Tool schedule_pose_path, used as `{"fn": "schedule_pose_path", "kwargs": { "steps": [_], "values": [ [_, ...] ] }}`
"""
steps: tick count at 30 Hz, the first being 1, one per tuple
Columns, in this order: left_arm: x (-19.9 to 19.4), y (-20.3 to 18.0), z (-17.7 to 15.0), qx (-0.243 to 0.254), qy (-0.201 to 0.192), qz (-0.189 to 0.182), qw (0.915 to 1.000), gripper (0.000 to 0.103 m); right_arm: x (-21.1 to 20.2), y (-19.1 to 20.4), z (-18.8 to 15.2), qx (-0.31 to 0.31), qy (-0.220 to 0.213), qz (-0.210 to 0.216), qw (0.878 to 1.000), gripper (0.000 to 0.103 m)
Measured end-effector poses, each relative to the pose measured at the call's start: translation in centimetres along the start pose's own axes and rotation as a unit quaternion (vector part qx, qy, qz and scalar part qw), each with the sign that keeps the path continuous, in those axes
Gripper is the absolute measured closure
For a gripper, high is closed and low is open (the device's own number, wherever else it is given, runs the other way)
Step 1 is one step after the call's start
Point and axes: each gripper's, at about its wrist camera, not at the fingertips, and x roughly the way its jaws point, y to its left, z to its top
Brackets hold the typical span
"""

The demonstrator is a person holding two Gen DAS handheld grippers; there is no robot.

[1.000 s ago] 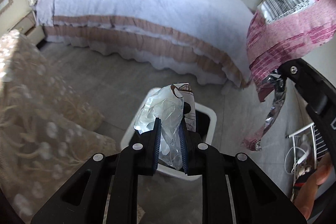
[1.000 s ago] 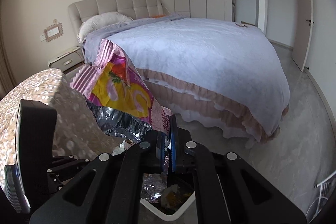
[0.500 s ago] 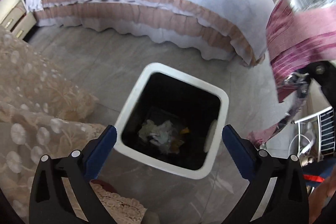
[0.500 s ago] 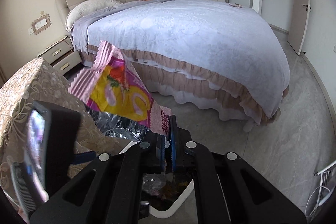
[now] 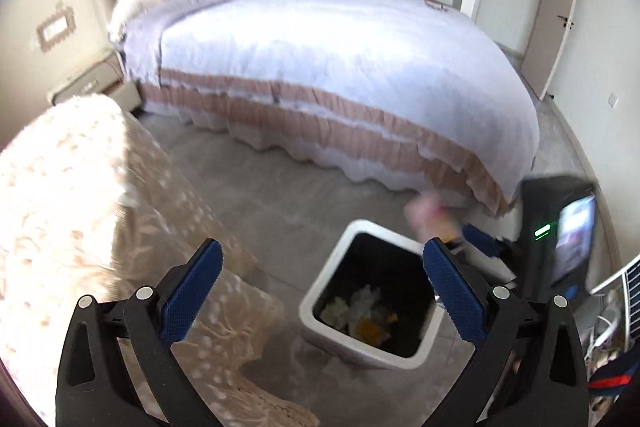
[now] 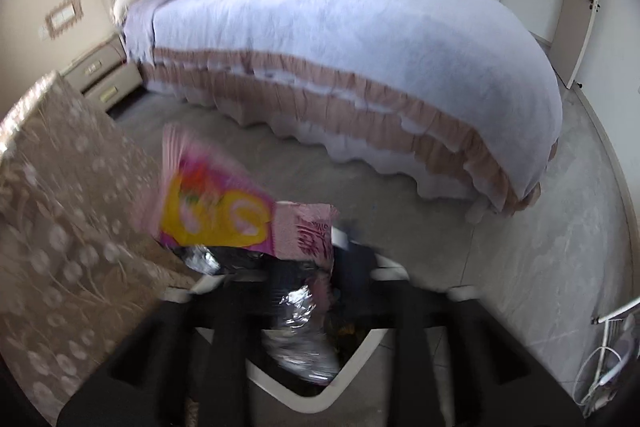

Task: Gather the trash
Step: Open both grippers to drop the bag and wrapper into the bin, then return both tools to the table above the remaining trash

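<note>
A white square trash bin [image 5: 316, 297] with a black inside stands on the floor and holds several crumpled bits of trash [image 5: 362, 309]. My left gripper [image 5: 320, 287] is open and empty above the bin's near side. In the right wrist view a pink and yellow snack wrapper [image 6: 224, 207] with a silver inside hangs over the bin [image 6: 352, 359]. My right gripper [image 6: 304, 291] is blurred by motion; its jaws look spread apart around the wrapper. In the left wrist view the wrapper is a pink blur [image 5: 430, 213] by the bin's far rim.
A table with a beige lace cloth [image 5: 80, 211] stands left of the bin. A large bed [image 5: 340, 67] with a pale blue cover fills the back. A nightstand [image 5: 92, 83] is at the far left. A white wire rack [image 5: 620, 299] stands at the right.
My left gripper opened and dropped its clear plastic wrapper into the bin, then tilted up. My right gripper moved down over the bin with the pink wrapper and its jaws have spread.
</note>
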Motion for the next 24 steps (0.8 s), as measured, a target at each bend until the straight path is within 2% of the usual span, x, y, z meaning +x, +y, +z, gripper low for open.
{"fn": "schedule_pose_path", "kwargs": {
  "steps": [2, 3, 4, 6, 9, 11, 18, 22, 24],
  "values": [
    [-0.5, 0.6, 0.0, -0.005, -0.002, 0.0, 1.0, 0.005, 0.9, 0.8, -0.5, -0.018, 0.013, -0.008, 1.0, 0.044],
    [-0.8, 0.9, 0.1, -0.009, -0.002, -0.002, 1.0, 0.005, 1.1, 1.1, -0.7, -0.023, 0.02, -0.007, 1.0, 0.025],
    [-1.1, 1.3, 0.1, -0.014, -0.003, -0.001, 0.9999, 0.005, 1.1, 1.3, -0.8, -0.026, 0.024, -0.003, 0.999, 0.013],
    [-2.0, 1.9, 0.1, -0.021, -0.01, 0.005, 0.9997, 0.005, 0.5, 1.9, -0.7, -0.041, 0.016, 0.002, 0.999, 0.005],
    [-3.5, 3.3, 0.2, -0.031, -0.025, 0.021, 0.999, 0.005, -0.9, 3.4, -0.5, -0.085, -0.015, -0.019, 0.996, 0.005],
    [-4.8, 4.4, 0.1, -0.041, -0.038, 0.028, 0.998, 0.005, -2.4, 4.3, -0.2, -0.099, -0.039, -0.013, 0.994, 0.005],
    [-10.2, 9.7, -0.9, -0.079, -0.082, 0.09, 0.9894, 0.005, -8.6, 7.6, 2.0, -0.101, -0.112, 0.073, 0.986, 0.005],
    [-13.5, 13.5, -2.2, -0.107, -0.099, 0.128, 0.9809, 0.005, -12.3, 11.1, 2.8, -0.123, -0.152, 0.132, 0.972, 0.005],
    [-15.2, 15.5, -3.1, -0.121, -0.108, 0.143, 0.9764, 0.005, -13.9, 13.0, 3.0, -0.138, -0.169, 0.149, 0.965, 0.005]
  ]
}}
